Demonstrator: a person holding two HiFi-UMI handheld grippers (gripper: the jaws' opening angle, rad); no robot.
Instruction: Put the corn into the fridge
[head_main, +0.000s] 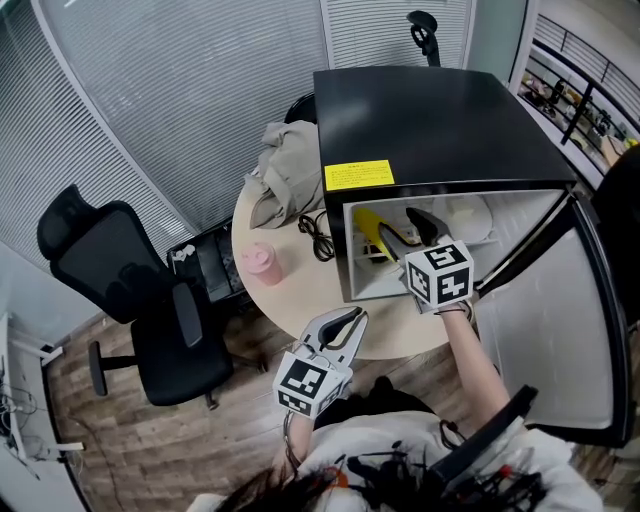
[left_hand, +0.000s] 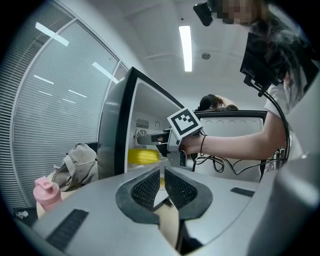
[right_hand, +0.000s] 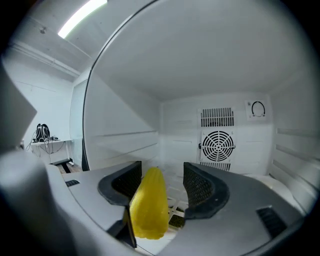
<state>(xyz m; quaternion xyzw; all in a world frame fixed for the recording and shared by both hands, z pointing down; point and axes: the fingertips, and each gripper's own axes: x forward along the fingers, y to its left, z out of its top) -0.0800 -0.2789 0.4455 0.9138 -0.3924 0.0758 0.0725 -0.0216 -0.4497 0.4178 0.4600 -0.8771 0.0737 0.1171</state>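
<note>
The corn is inside the open fridge, low in its white compartment. It sits between the wide-apart jaws of the right gripper, leaning on one jaw and clear of the other. The left gripper hovers outside over the round table, jaws almost together and empty.

Yellow corn inside open black fridge with white interior; tapered tip points toward fridge's back.
</note>
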